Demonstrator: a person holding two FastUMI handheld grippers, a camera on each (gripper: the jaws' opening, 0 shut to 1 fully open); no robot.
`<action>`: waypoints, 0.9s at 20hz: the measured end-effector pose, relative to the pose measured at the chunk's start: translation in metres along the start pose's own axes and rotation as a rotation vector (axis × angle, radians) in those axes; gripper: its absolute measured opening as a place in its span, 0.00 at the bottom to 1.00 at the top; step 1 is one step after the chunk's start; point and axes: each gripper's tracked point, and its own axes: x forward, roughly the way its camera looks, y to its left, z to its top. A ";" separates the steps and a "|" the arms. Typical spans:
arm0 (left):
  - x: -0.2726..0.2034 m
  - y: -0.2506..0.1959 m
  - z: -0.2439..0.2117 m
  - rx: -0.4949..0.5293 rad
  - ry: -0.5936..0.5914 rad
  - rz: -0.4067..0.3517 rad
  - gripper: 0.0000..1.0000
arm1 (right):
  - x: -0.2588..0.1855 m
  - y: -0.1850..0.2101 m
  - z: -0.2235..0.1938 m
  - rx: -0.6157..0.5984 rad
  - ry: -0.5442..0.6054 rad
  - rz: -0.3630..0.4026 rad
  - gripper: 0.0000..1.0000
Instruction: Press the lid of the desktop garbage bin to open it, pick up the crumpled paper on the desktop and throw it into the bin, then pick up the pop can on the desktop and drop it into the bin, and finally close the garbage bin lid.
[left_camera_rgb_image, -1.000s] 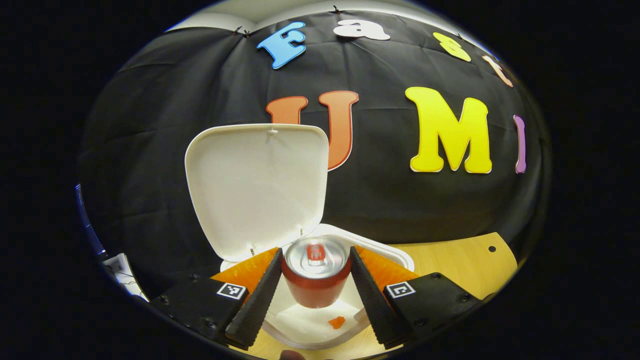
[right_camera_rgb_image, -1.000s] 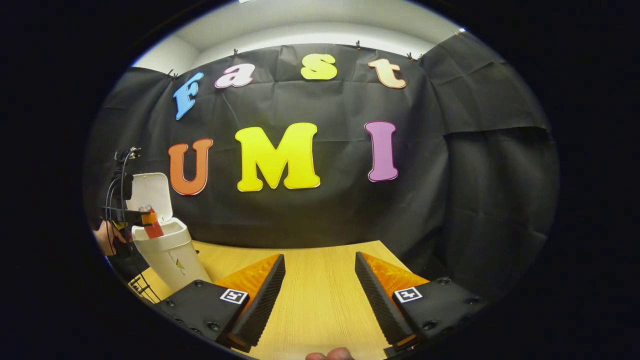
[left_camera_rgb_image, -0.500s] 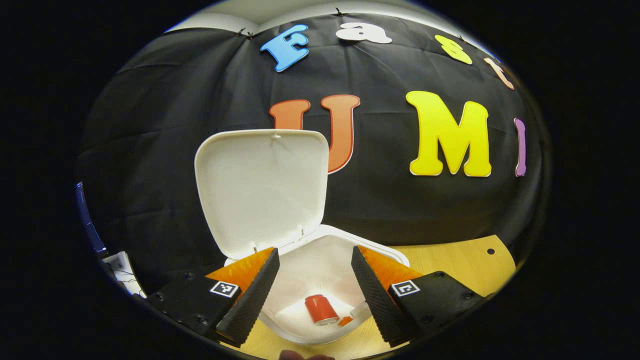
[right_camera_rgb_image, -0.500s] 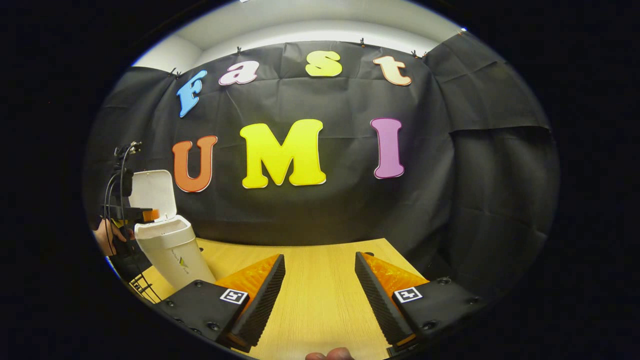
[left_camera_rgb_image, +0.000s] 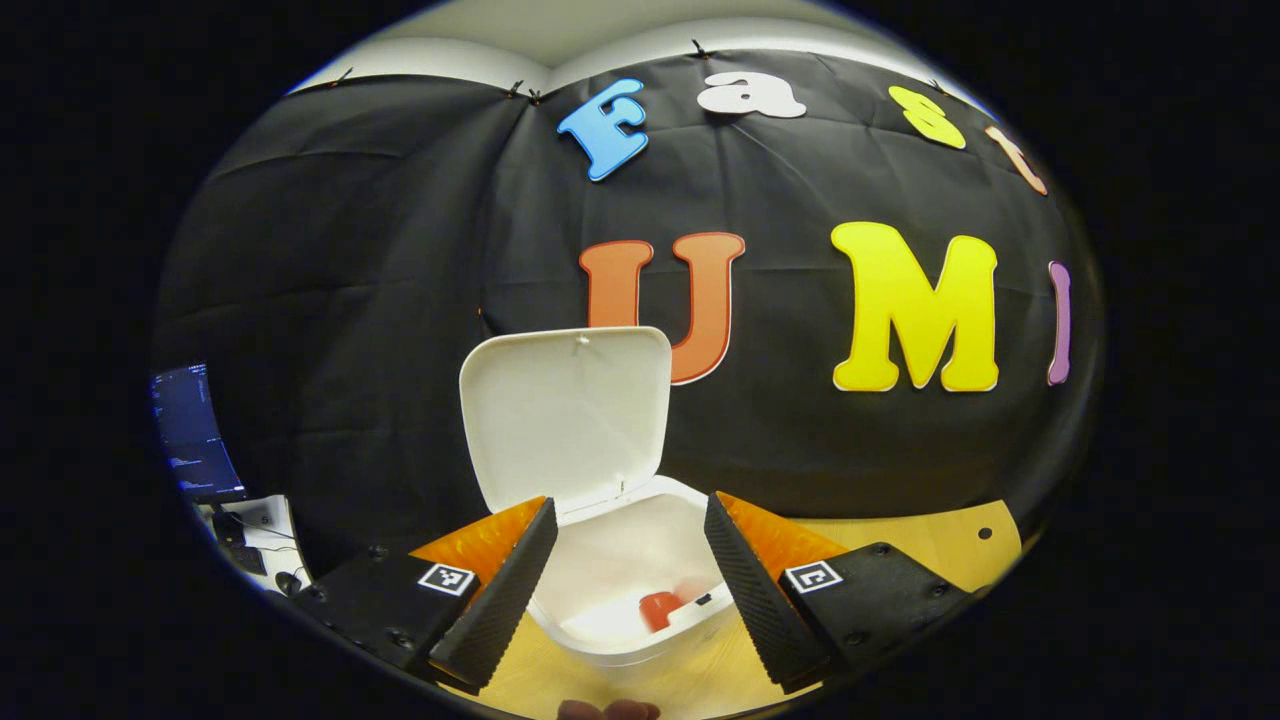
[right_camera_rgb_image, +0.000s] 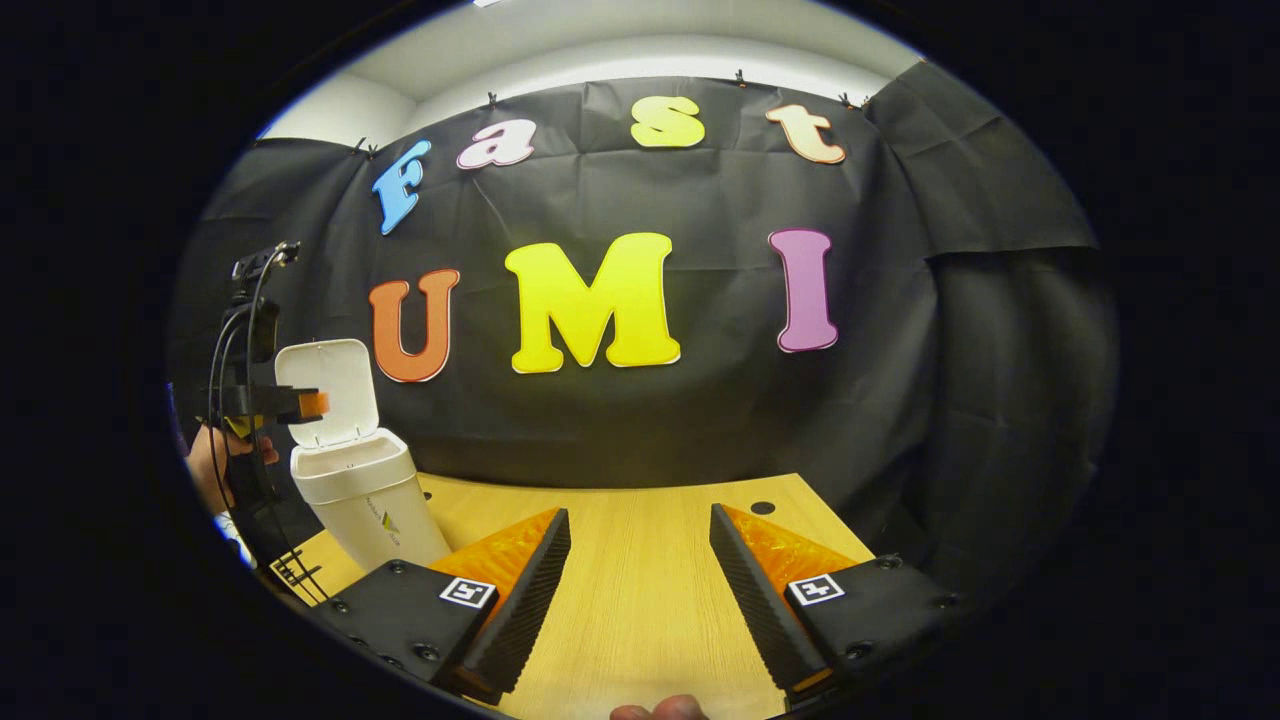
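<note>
With the can (left_camera_rgb_image: 658, 608) inside the bin (left_camera_rgb_image: 640, 640), the empty, spread left tongs (left_camera_rgb_image: 628, 590) should press the upright lid (left_camera_rgb_image: 566, 415), at 12 o'clock, down squarely.

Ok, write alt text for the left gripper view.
An open white garbage bin sits between the open left claw, its lid standing upright, with a red pop can lying at the bottom. The bin rests on a wooden desktop before a black cloth wall.
</note>
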 end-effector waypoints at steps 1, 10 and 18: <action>0.000 -0.004 0.009 -0.003 -0.013 0.012 0.96 | 0.002 -0.001 0.002 -0.002 0.000 0.007 0.90; 0.033 0.012 0.084 -0.049 -0.087 0.182 0.96 | 0.014 -0.006 0.036 -0.014 -0.050 0.071 0.90; 0.087 0.055 0.136 -0.103 -0.099 0.380 0.96 | 0.034 -0.016 0.053 -0.002 -0.054 0.074 0.90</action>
